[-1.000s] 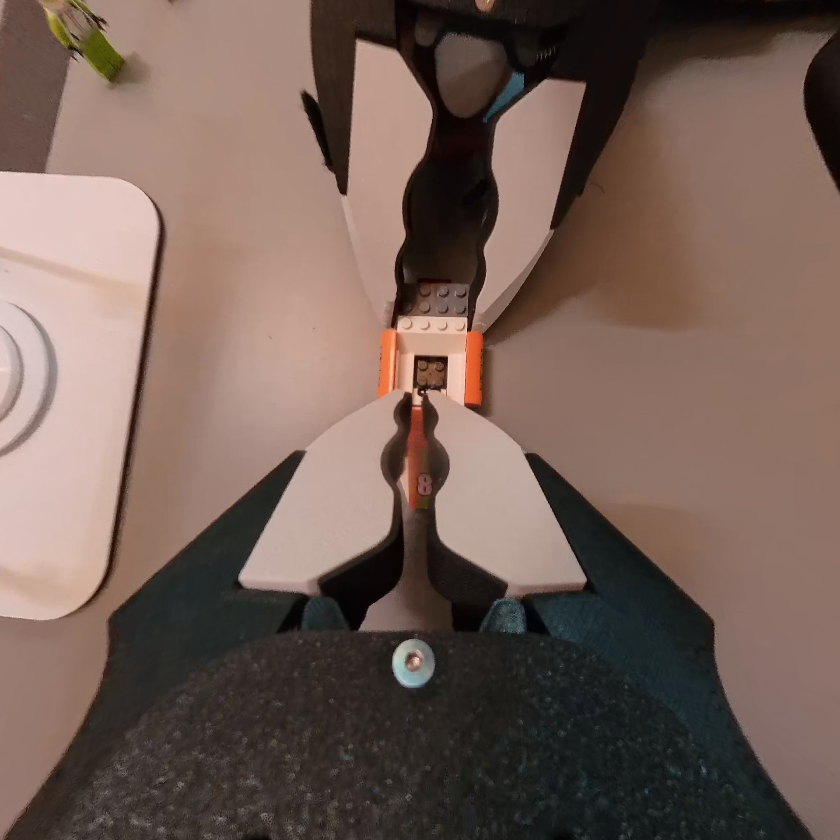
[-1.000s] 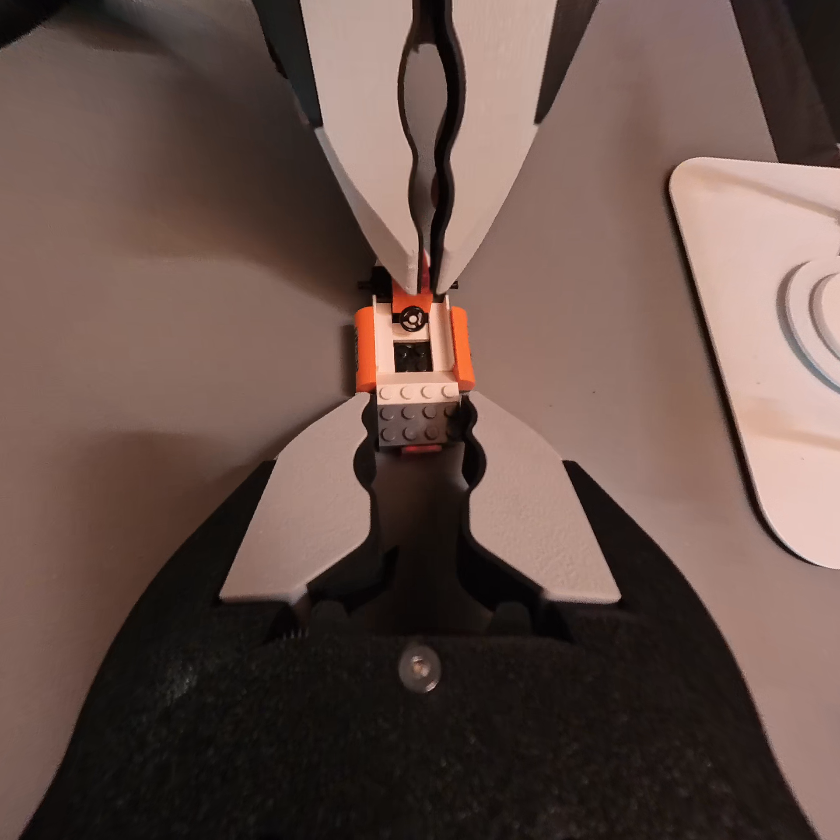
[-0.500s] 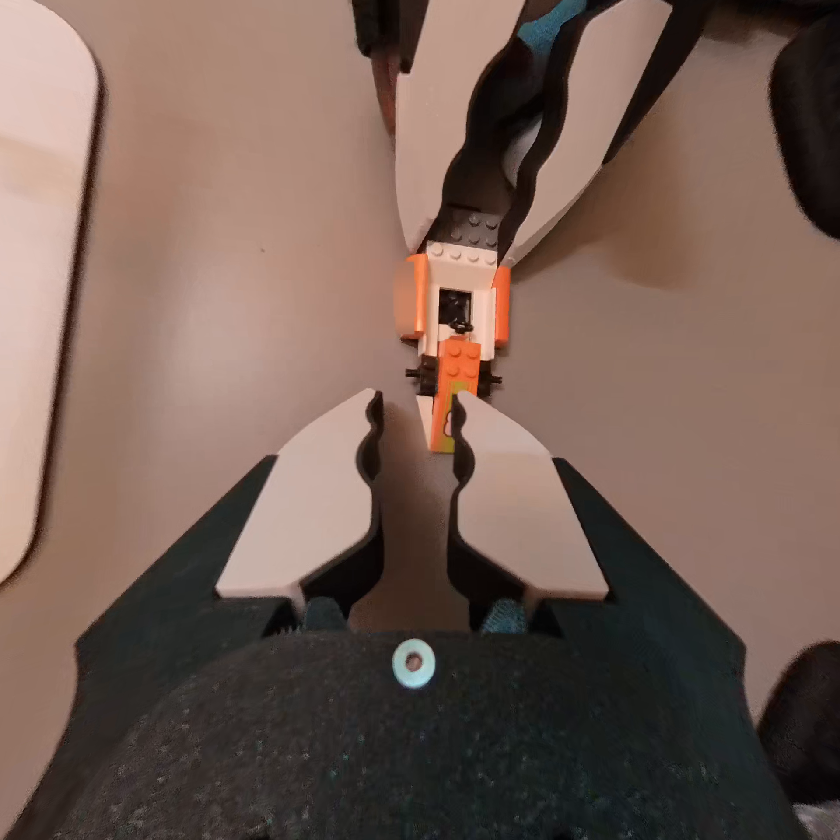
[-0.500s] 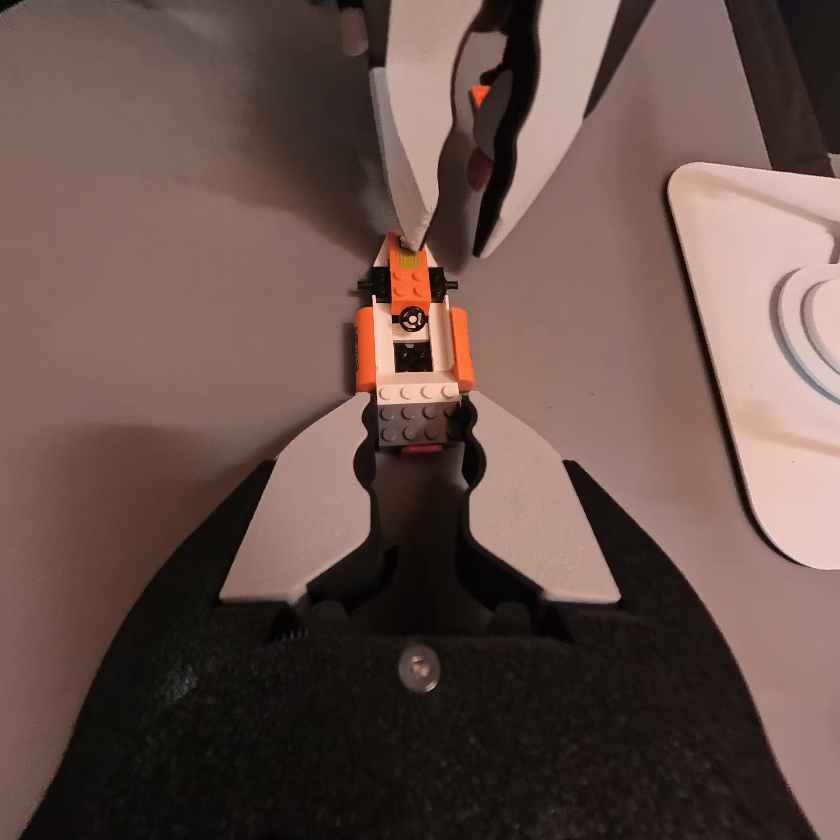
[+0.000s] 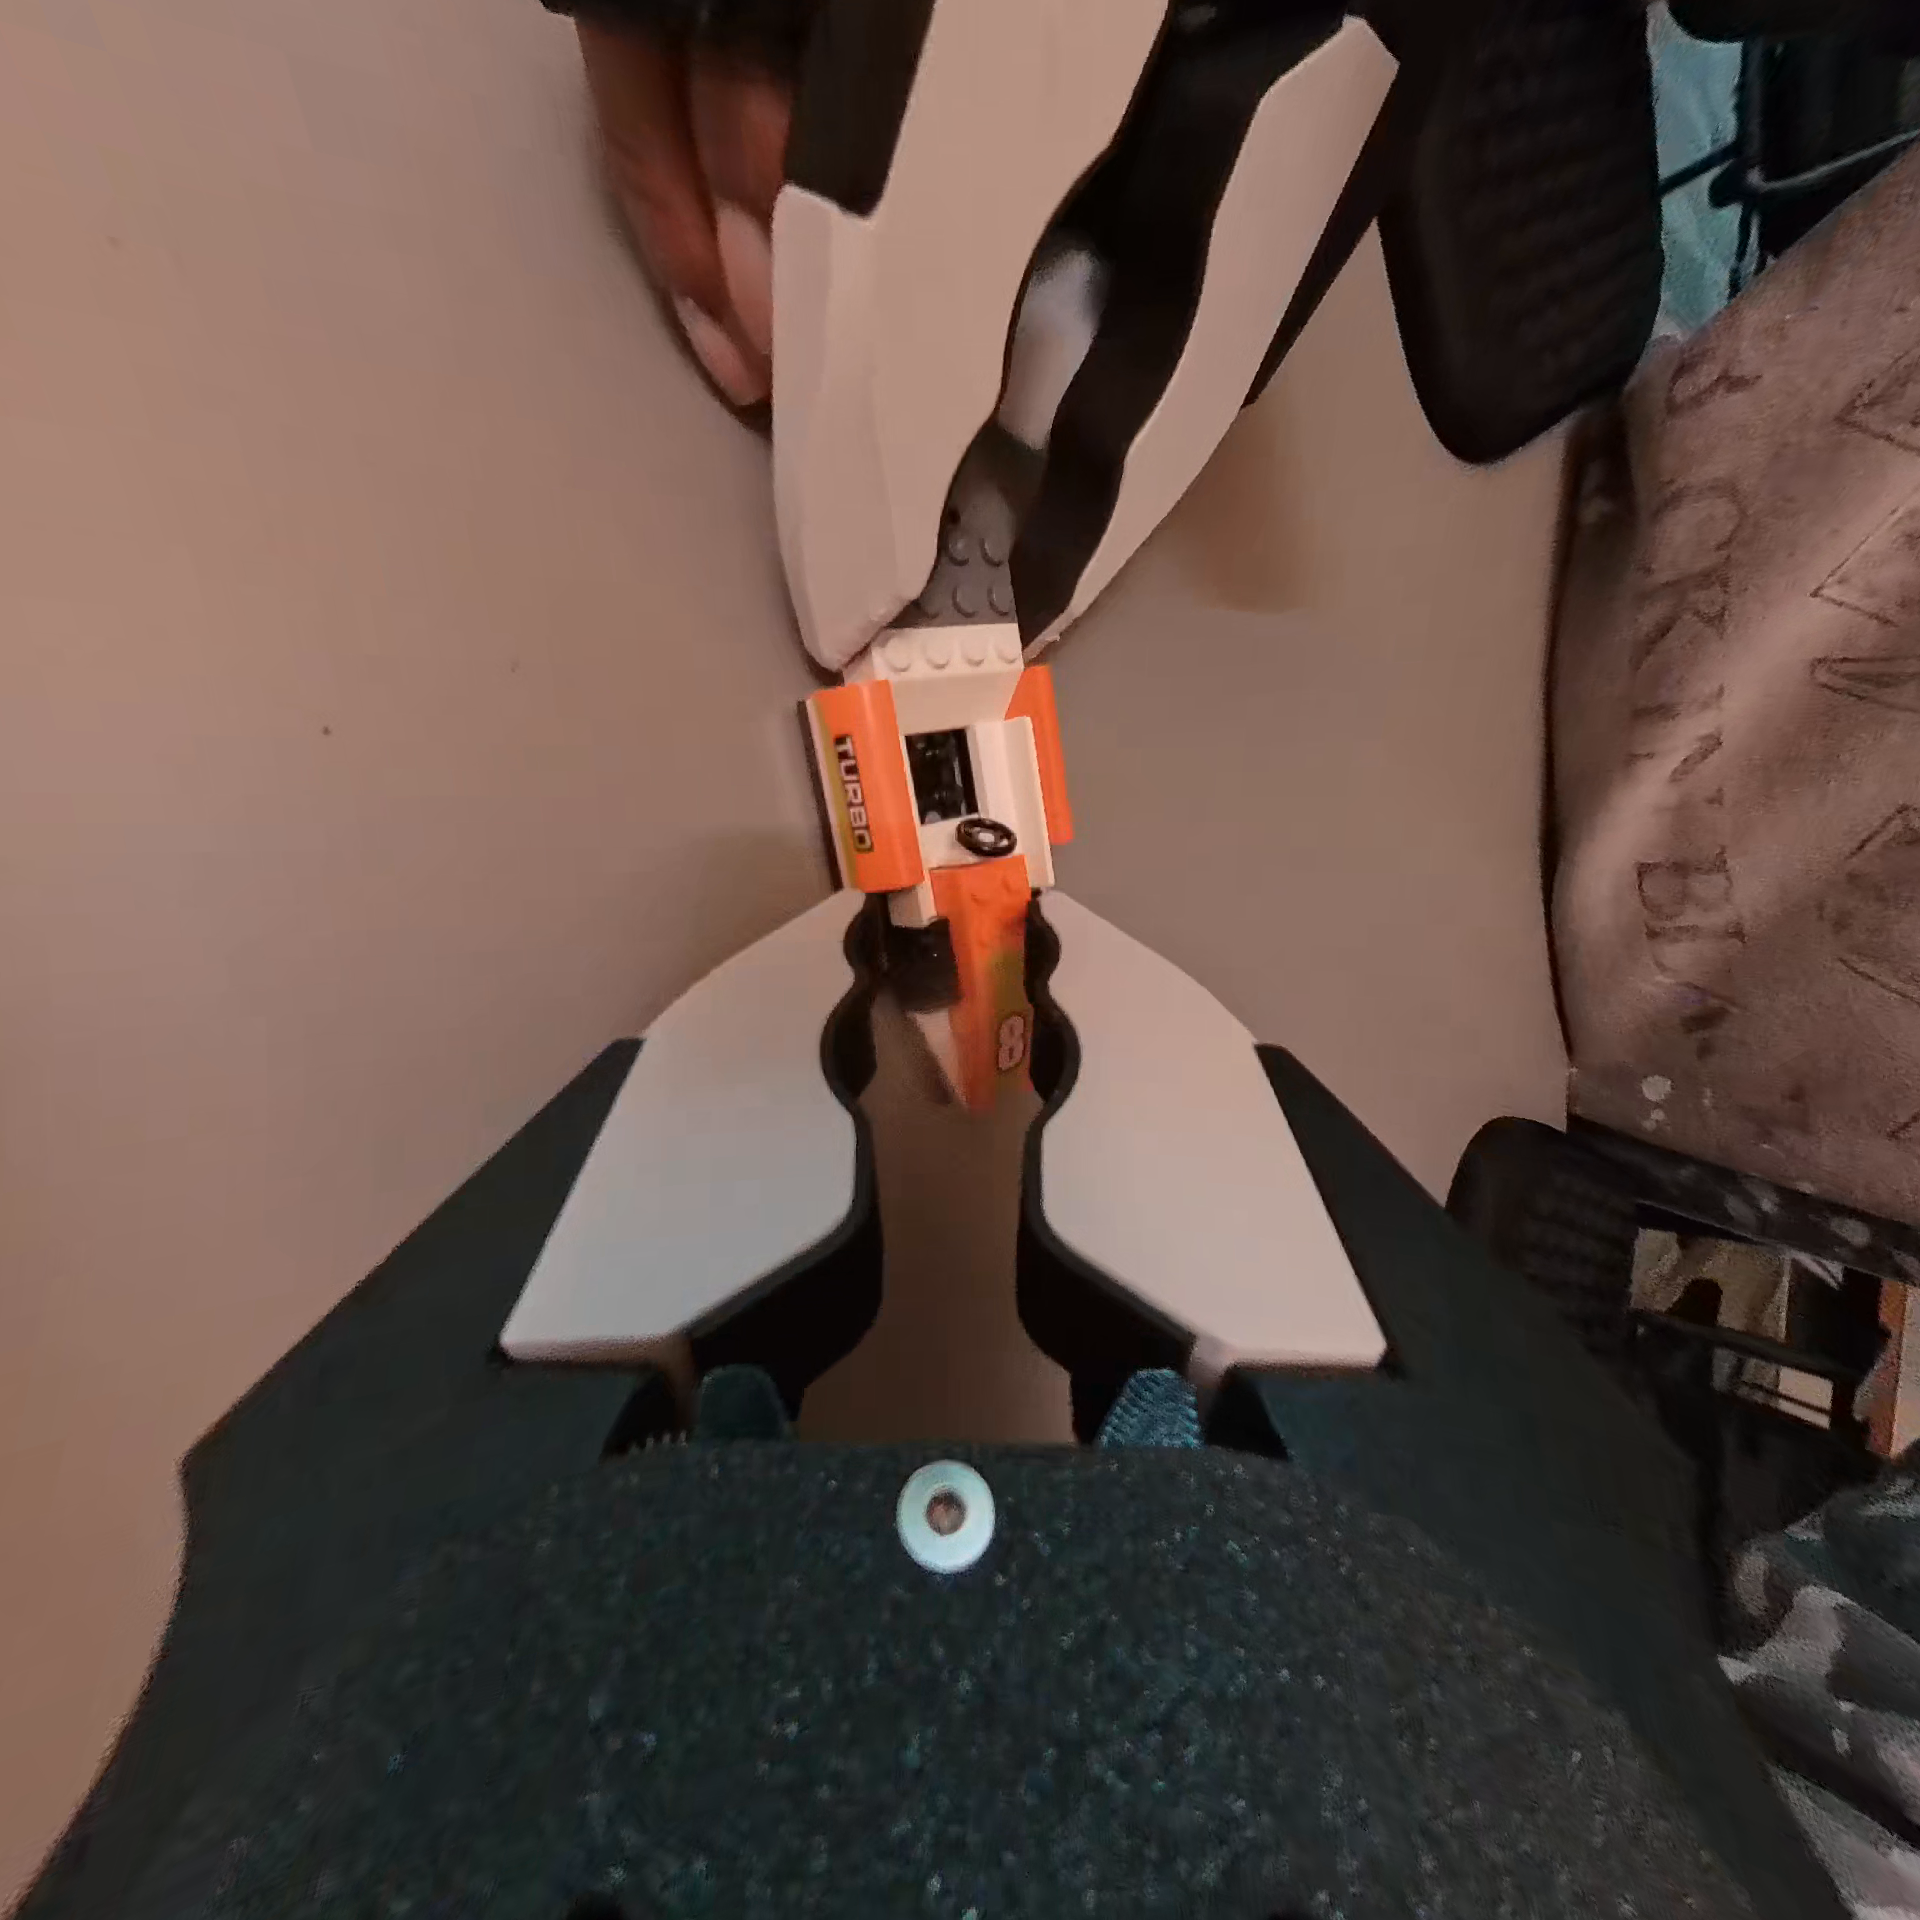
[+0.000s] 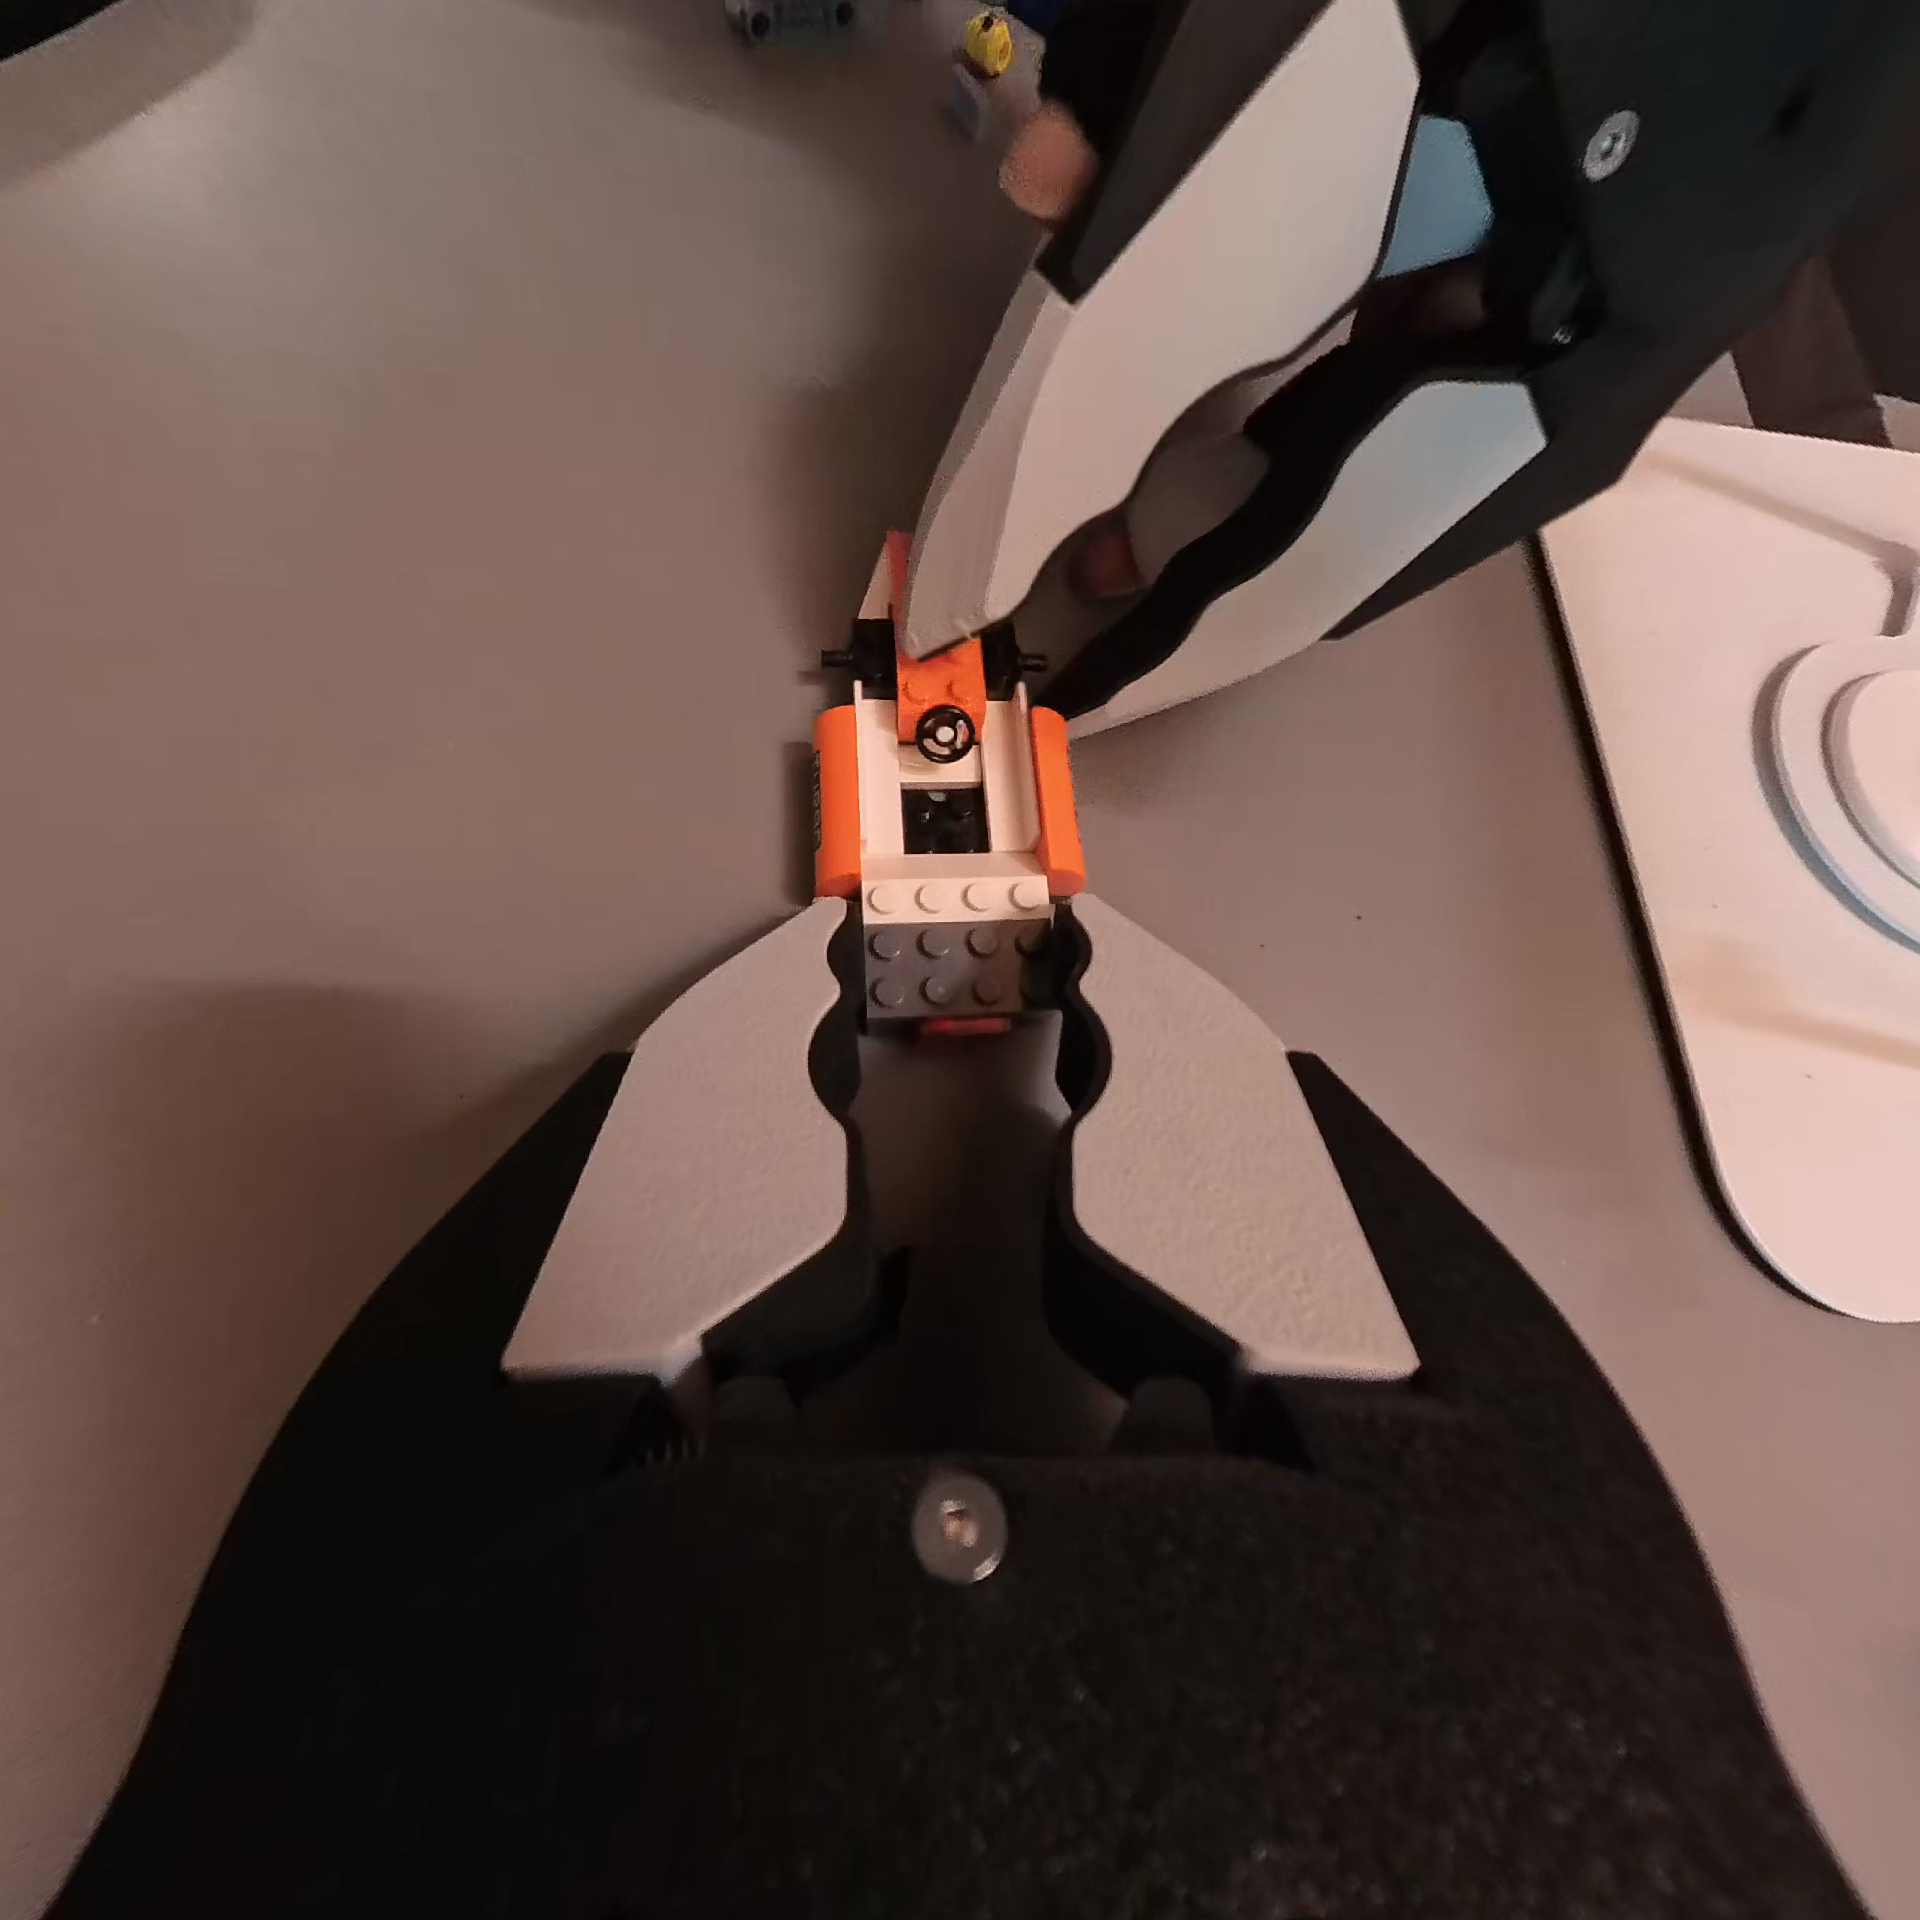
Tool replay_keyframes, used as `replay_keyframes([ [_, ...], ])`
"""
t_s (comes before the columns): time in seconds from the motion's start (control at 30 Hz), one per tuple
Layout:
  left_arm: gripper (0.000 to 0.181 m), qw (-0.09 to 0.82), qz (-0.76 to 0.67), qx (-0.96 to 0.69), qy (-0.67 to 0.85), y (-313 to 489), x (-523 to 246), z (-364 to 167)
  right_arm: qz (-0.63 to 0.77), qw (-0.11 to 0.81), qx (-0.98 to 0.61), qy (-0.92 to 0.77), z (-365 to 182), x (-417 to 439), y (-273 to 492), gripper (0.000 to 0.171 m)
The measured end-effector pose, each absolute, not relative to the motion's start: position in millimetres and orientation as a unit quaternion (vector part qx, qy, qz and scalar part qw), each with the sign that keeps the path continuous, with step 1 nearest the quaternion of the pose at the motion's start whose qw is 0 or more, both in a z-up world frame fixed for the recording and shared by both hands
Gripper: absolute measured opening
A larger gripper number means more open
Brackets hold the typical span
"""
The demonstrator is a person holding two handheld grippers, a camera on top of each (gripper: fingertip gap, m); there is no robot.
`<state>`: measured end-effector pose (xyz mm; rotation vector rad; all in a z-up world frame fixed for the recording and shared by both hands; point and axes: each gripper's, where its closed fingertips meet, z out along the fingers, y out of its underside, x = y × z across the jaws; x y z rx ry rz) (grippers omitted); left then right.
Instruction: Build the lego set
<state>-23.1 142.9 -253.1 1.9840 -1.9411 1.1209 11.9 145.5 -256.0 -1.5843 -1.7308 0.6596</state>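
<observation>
The right tongs (image 6: 961, 966) pinch the grey studded rear of the lego car (image 6: 940, 810), which sits on the tabletop (image 6: 416, 623). The left tongs (image 5: 940, 940) are spread around its orange pointed nose, one finger touching from above; whether they grip I cannot tell. A white moulded tray (image 6: 1766, 831) lies just right of the car. Small loose pieces (image 6: 982, 42) lie well beyond. The fingers (image 6: 707, 1143) are matte white with wavy inner edges.
</observation>
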Motion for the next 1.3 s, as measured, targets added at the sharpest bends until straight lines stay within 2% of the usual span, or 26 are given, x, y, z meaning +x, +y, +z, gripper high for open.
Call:
replay_keyframes([
  [0.17, 0.026, 0.082, 0.370, 0.661, -0.648, 141, -24, -253, 0.257, 0.359, -0.600, -0.667, -253, 11, 144, 0.035],
  [0.4, 0.027, 0.074, 0.383, 0.655, -0.647, 133, -30, -243, 0.294, 0.410, -0.565, -0.653, -223, 1, 132, 0.034],
  [0.77, 0.024, 0.008, 0.532, 0.586, -0.611, 99, -16, -201, 0.396, 0.439, -0.512, -0.623, -166, 2, 100, 0.030],
  [0.87, 0.026, 0.008, 0.519, 0.592, -0.617, 90, -13, -216, 0.375, 0.418, -0.512, -0.650, -169, 2, 91, 0.030],
  [0.9, 0.018, 0.013, 0.519, 0.588, -0.621, 85, -14, -221, 0.375, 0.422, -0.511, -0.649, -168, 2, 90, 0.000],
  [1.03, 0.016, 0.006, 0.507, 0.592, -0.627, 77, -10, -234, 0.346, 0.391, -0.538, -0.662, -191, 11, 90, 0.000],
  [1.3, 0.016, -0.047, 0.490, 0.607, -0.624, 90, -15, -218, 0.324, 0.389, -0.581, -0.638, -201, 42, 94, 0.003],
])
